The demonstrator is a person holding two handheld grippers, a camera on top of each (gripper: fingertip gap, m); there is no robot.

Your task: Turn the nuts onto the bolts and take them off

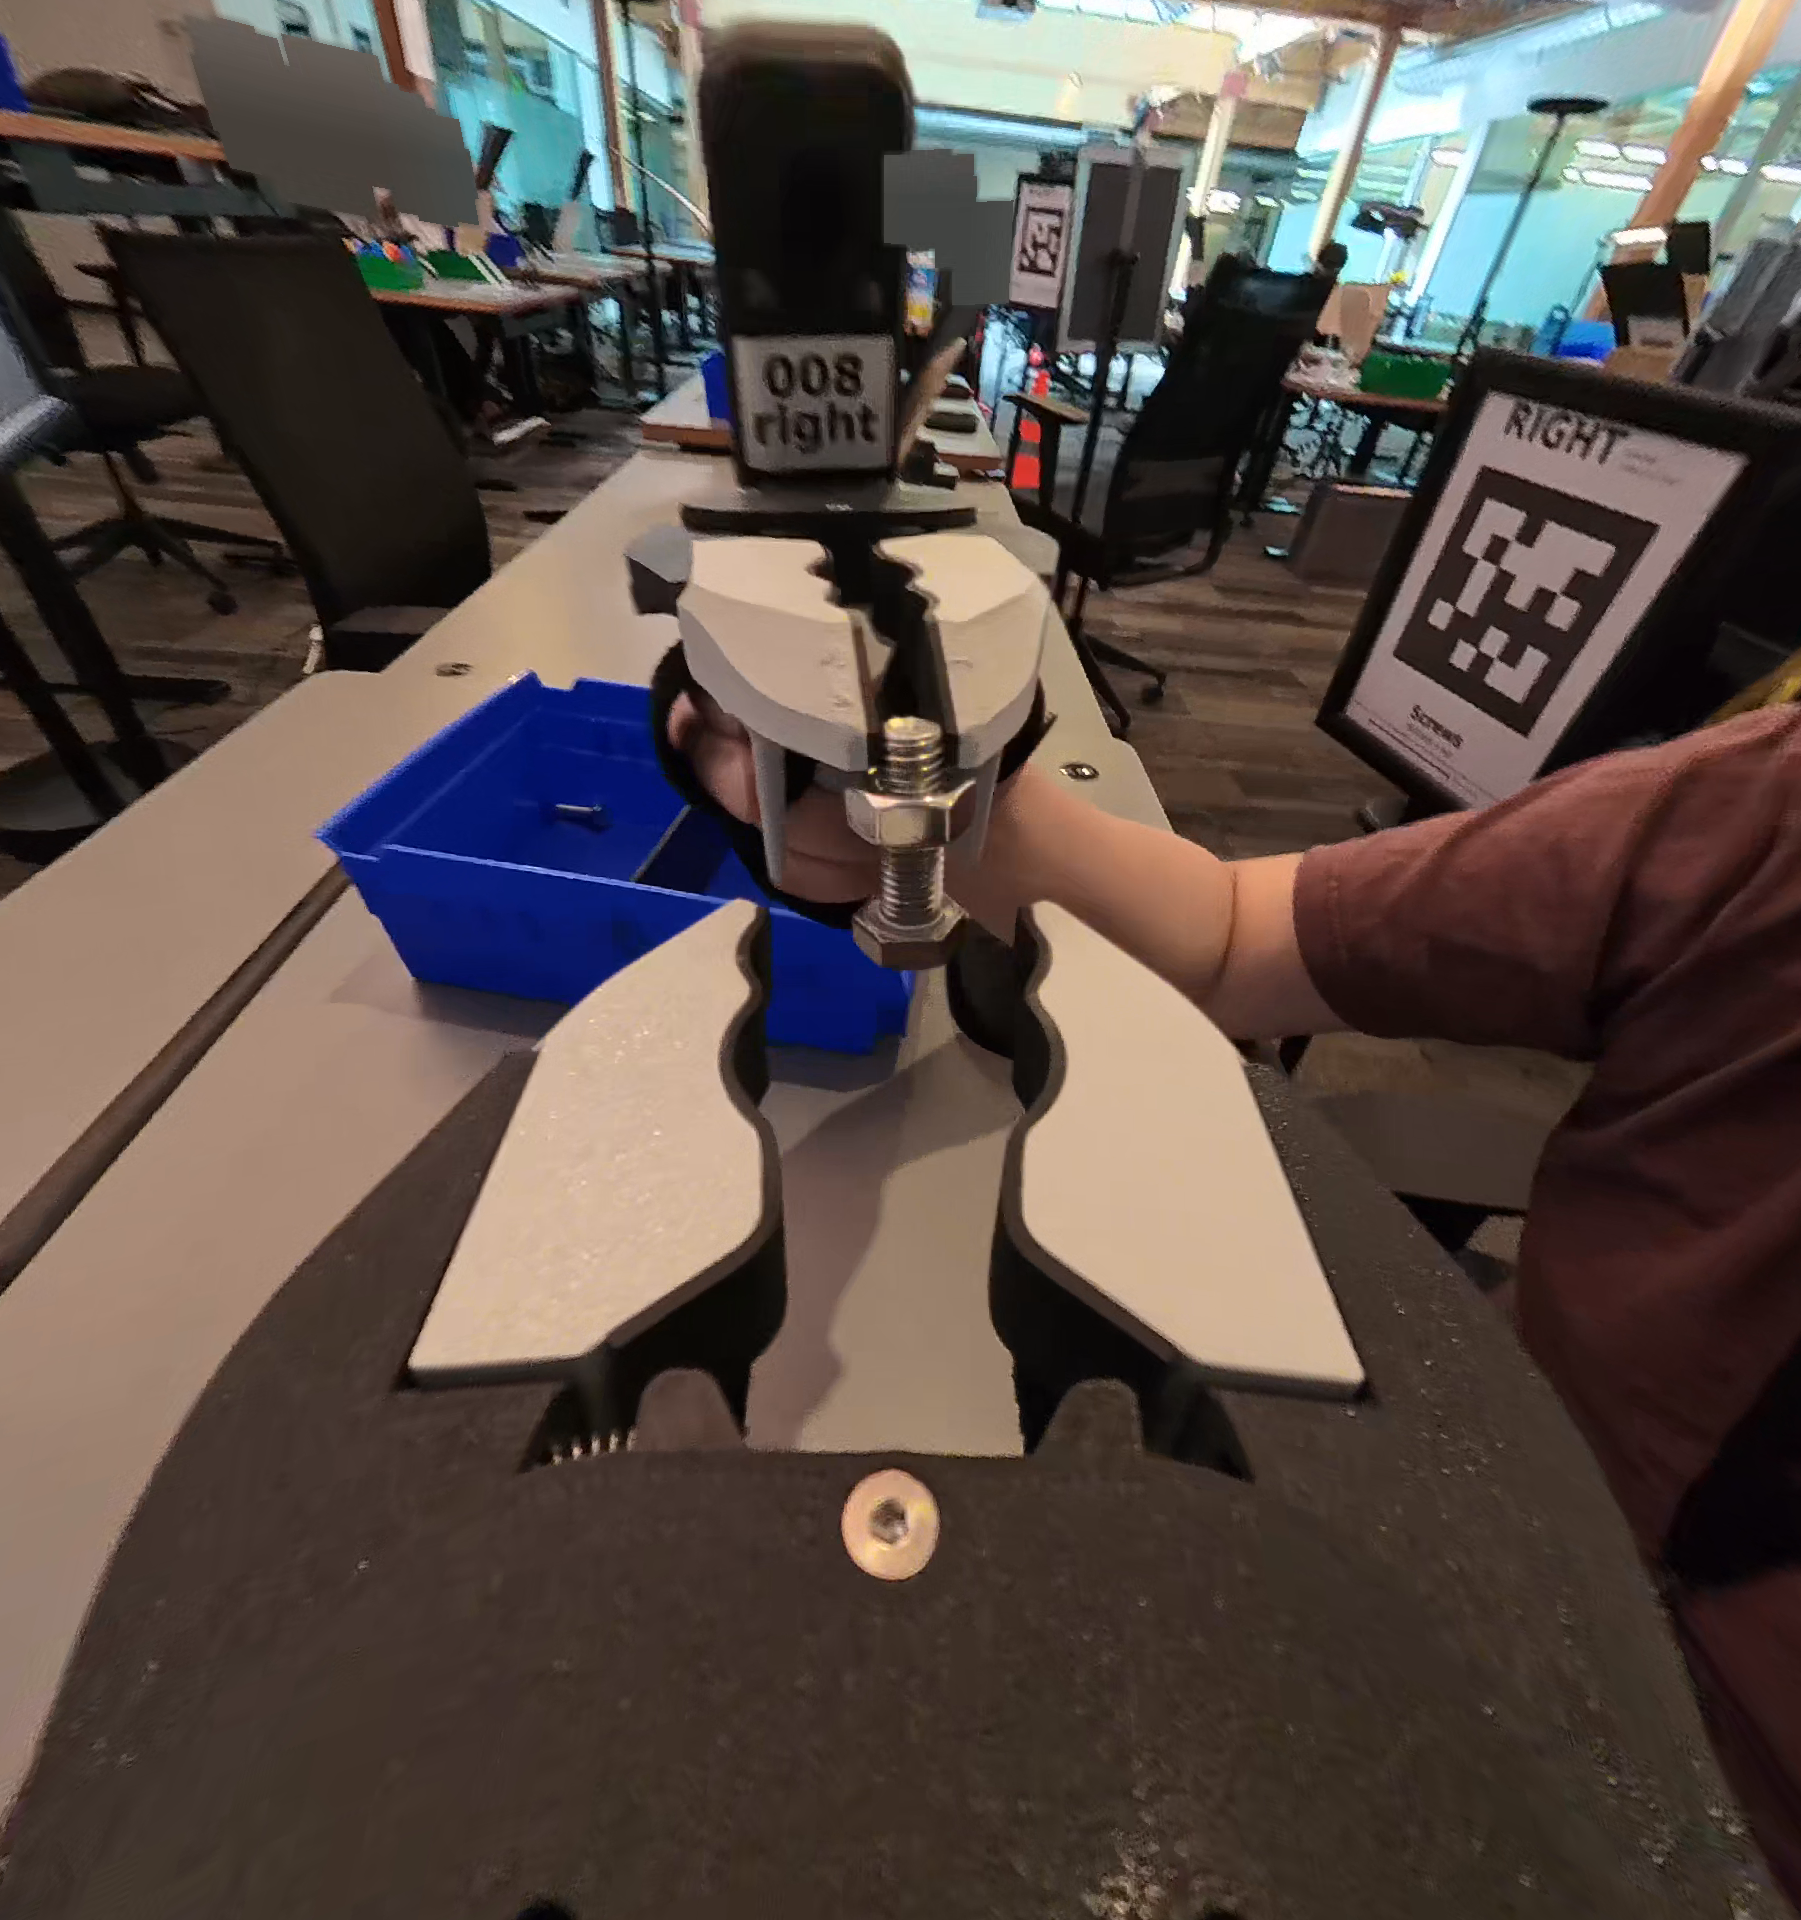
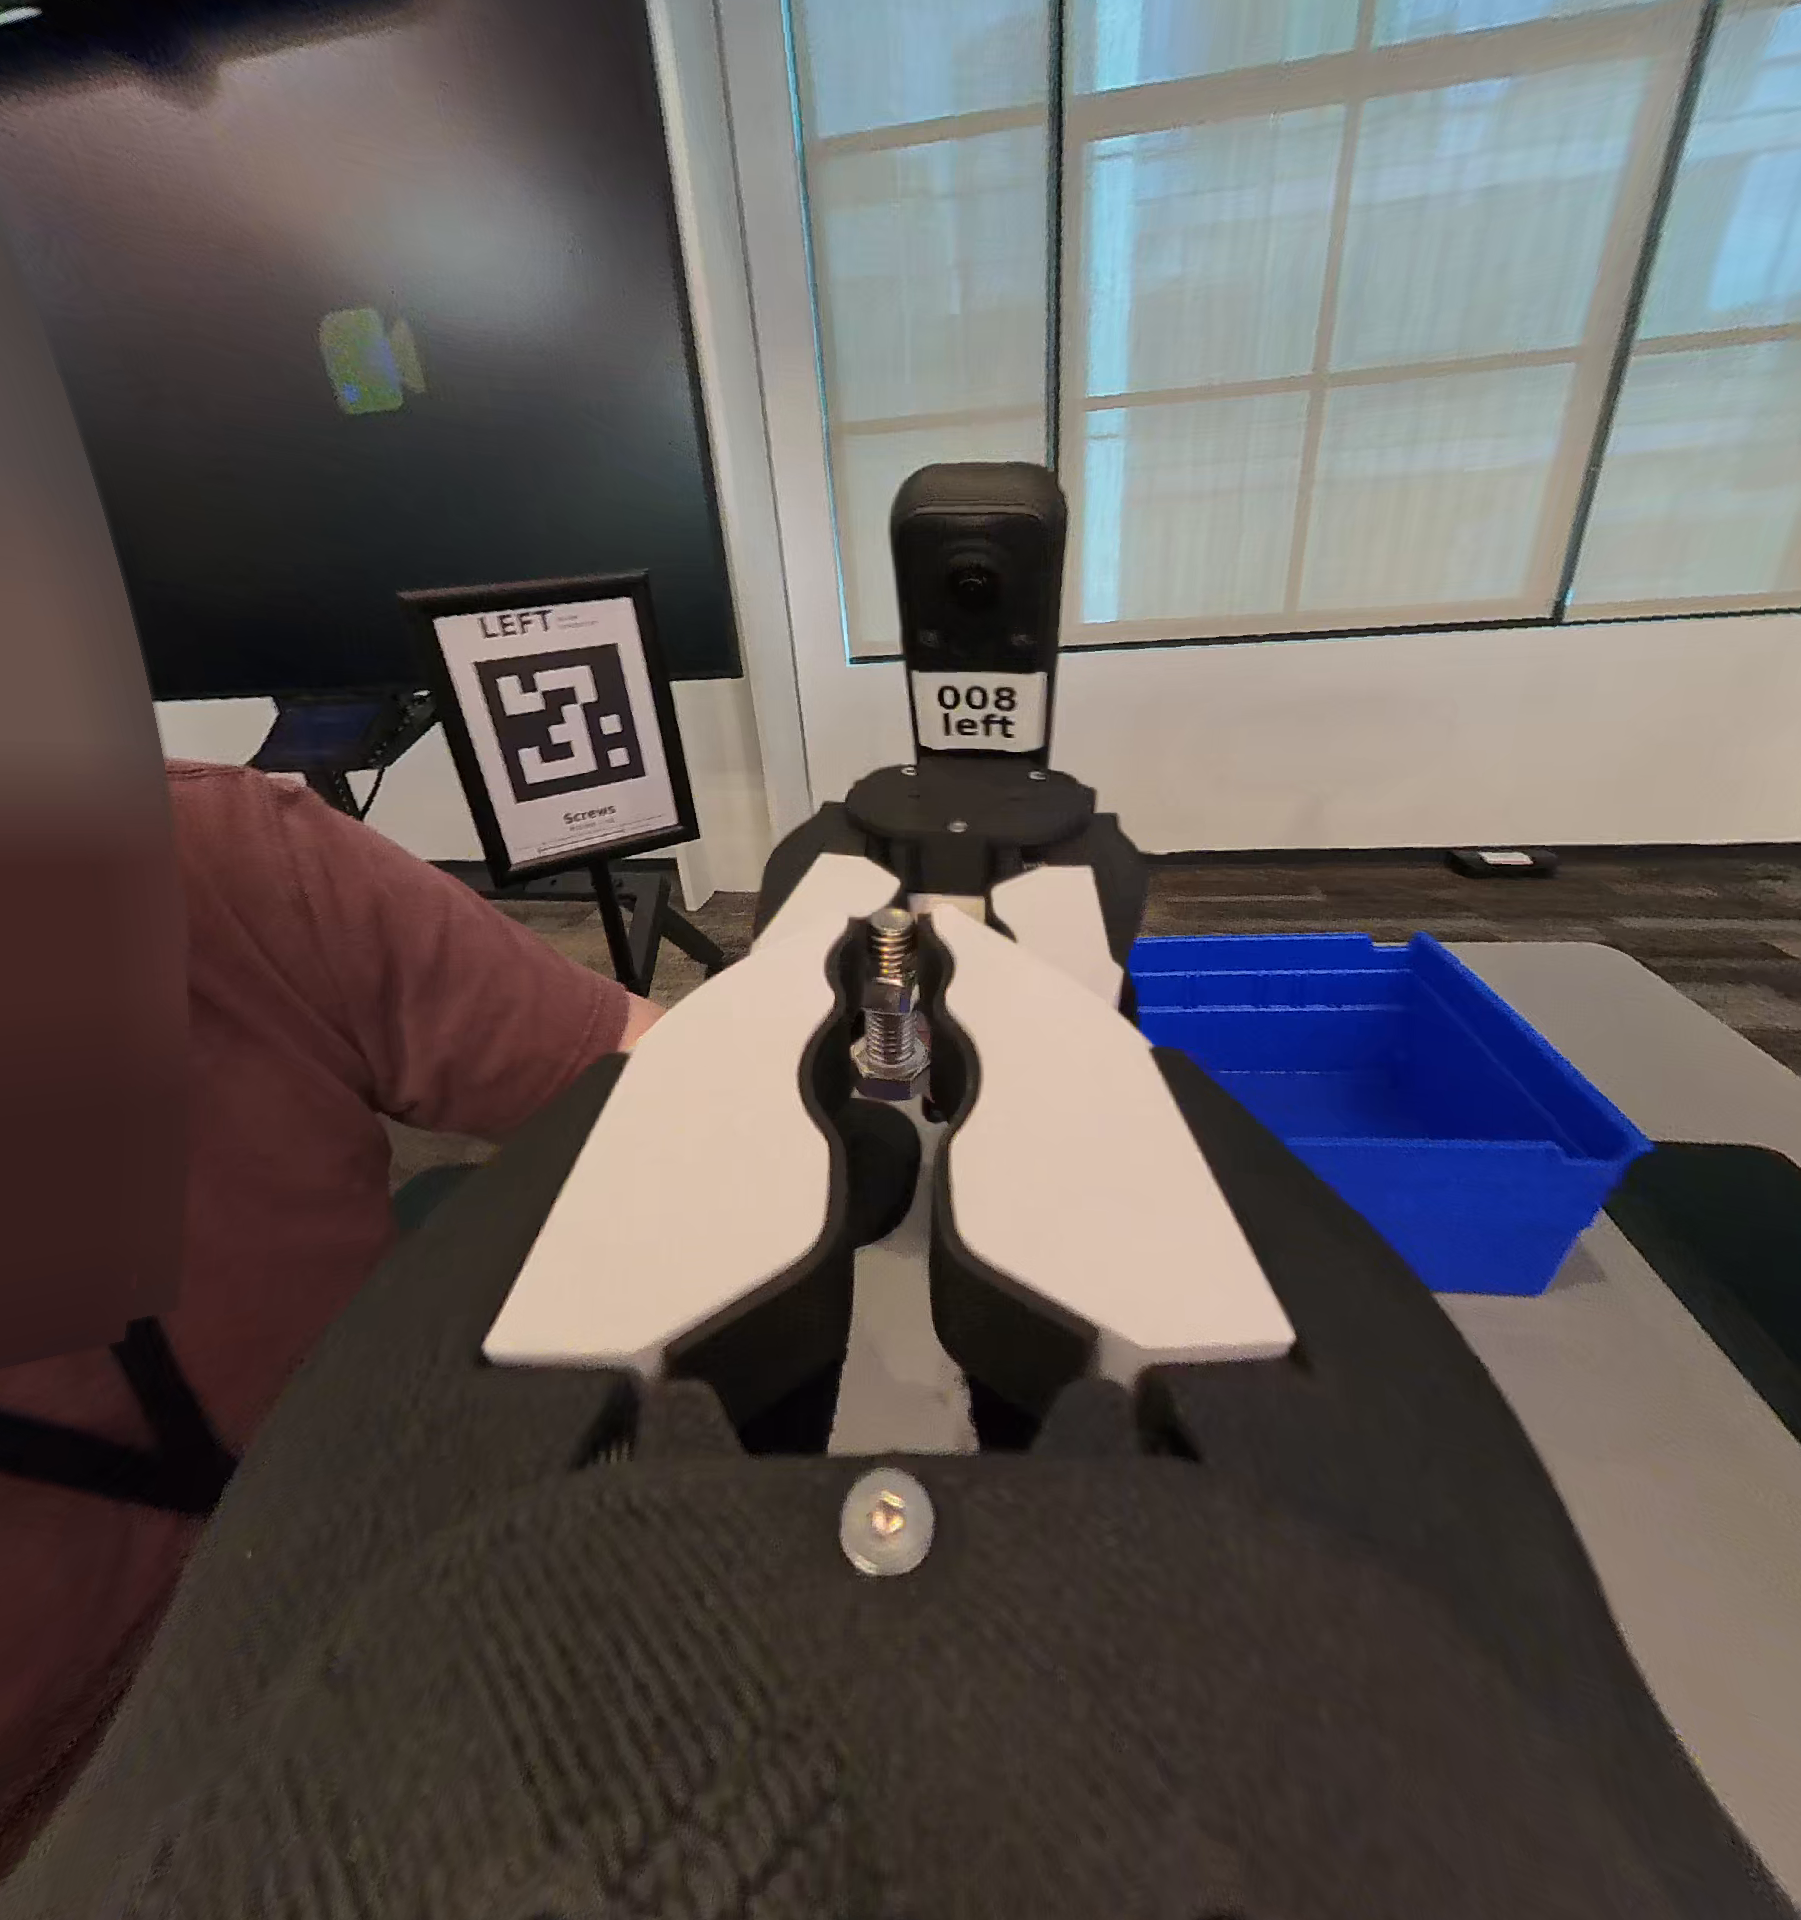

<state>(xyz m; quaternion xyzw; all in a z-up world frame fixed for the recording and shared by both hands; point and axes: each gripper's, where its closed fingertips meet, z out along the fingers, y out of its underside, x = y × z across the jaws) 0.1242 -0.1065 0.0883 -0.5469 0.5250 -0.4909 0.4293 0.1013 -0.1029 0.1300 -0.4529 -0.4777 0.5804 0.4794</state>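
A steel bolt [image 1: 911, 883] stands upright, head down, with a hex nut [image 1: 911, 810] partway along its thread. My right gripper [image 1: 880, 810] faces the left wrist camera and is shut on the nut. In the right wrist view the bolt [image 2: 891, 1029] and the nut [image 2: 891, 1000] sit between the tips of my right gripper [image 2: 891, 945]. My left gripper [image 1: 891, 925] is open, with its tips on either side of the bolt head and not touching it. It faces the right wrist camera just behind the bolt [image 2: 943, 914].
A blue bin [image 1: 563, 935] stands on the grey table [image 1: 148, 987] just left of the grippers, with a small bolt [image 1: 579, 812] inside; it also shows in the right wrist view [image 2: 1447, 1216]. A person's arm [image 1: 1135, 894] reaches in from the right. Framed marker signs [image 1: 1530, 603] [image 2: 558, 717] stand beside the table. My left and right fingertips are right by each other.
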